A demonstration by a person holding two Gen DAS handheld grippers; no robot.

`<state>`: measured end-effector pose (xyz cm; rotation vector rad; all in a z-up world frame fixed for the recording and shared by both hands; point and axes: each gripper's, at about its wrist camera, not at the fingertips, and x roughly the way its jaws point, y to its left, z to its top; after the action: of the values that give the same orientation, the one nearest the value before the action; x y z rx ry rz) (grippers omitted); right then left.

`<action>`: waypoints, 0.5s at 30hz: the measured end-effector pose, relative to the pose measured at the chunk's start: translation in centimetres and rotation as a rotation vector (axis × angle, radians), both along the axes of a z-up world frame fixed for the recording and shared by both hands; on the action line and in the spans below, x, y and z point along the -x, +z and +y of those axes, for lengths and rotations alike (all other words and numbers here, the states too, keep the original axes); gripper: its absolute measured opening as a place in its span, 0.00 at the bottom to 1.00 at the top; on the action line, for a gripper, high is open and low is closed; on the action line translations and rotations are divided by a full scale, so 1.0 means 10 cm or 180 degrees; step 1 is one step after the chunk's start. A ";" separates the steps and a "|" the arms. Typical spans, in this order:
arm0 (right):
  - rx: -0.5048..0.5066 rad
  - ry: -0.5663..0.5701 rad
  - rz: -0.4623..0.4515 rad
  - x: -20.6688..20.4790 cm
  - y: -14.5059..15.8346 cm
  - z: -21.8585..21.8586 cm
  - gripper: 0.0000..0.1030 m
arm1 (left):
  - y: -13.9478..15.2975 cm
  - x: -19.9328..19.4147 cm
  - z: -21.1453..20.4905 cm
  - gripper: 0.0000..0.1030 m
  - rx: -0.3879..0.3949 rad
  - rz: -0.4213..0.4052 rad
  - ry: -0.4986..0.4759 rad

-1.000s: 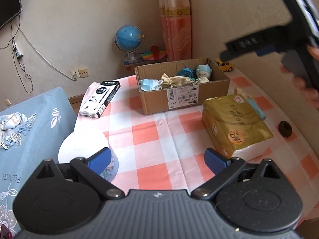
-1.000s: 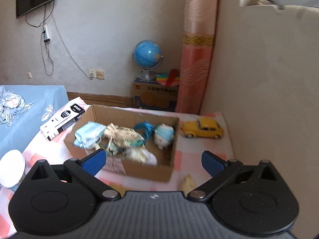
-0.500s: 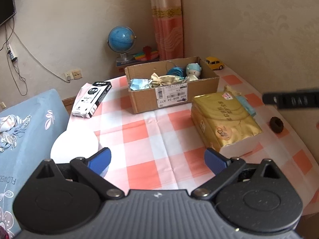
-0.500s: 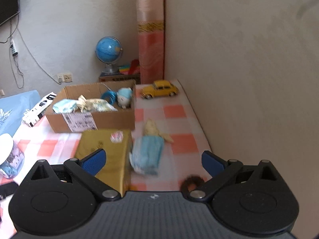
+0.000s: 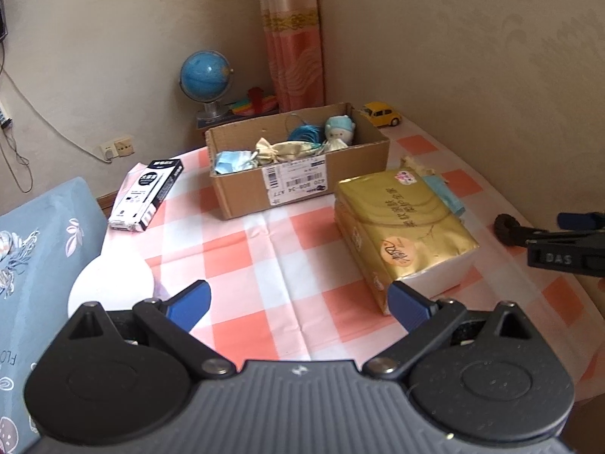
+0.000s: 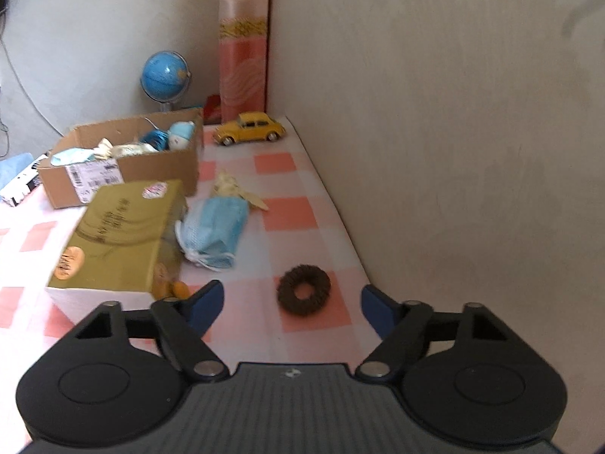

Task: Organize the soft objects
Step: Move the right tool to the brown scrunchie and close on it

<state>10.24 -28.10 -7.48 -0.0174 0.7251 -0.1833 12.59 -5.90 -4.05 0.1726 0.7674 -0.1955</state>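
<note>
Nearest in the right wrist view, the right gripper (image 6: 293,300) hangs low over the checked tablecloth (image 6: 287,227) with its blue-padded jaws apart; they have just been closing in somewhat, and nothing is pressed between them. Just ahead, between the two fingertips' lines, lies a dark brown hair scrunchie (image 6: 303,289), flat on the cloth, untouched. To its left stands a gold tissue pack (image 6: 121,238), and against that pack's right side rests a crumpled light blue face mask (image 6: 213,230) with a small cream cloth pouch (image 6: 230,189) just beyond it. Farther back sits an open cardboard box (image 6: 151,168) holding soft things: another blue mask, a cream pouch, a coil of blue cord and a small plush doll (image 6: 180,134). A yellow toy car (image 6: 249,128) stands beside the box near the wall, and a blue globe (image 6: 164,73) stands beyond the table by a pink curtain (image 6: 242,56). In the left wrist view the left gripper (image 5: 298,302) is held above the near part of the cloth, jaws spread wide with nothing between them; a white round lid (image 5: 111,287) lies at its left, a black and white carton (image 5: 149,193) farther off.
</note>
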 end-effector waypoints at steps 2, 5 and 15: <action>0.0000 -0.0051 0.0028 -0.04 -0.08 -0.03 0.71 | -0.01 -0.01 -0.03 0.97 -0.0001 0.0004 -0.0014; 0.0012 -0.0069 0.0081 -0.12 -0.19 -0.06 0.65 | -0.03 -0.04 -0.05 0.97 -0.0003 0.0001 -0.0053; 0.0048 -0.0092 0.0149 -0.37 -0.40 -0.13 0.56 | -0.05 -0.21 -0.18 0.97 0.0054 0.0083 -0.0252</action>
<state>13.91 -29.40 -11.50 -0.0256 0.7710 -0.2165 14.69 -7.68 -4.51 0.1848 0.7852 -0.2798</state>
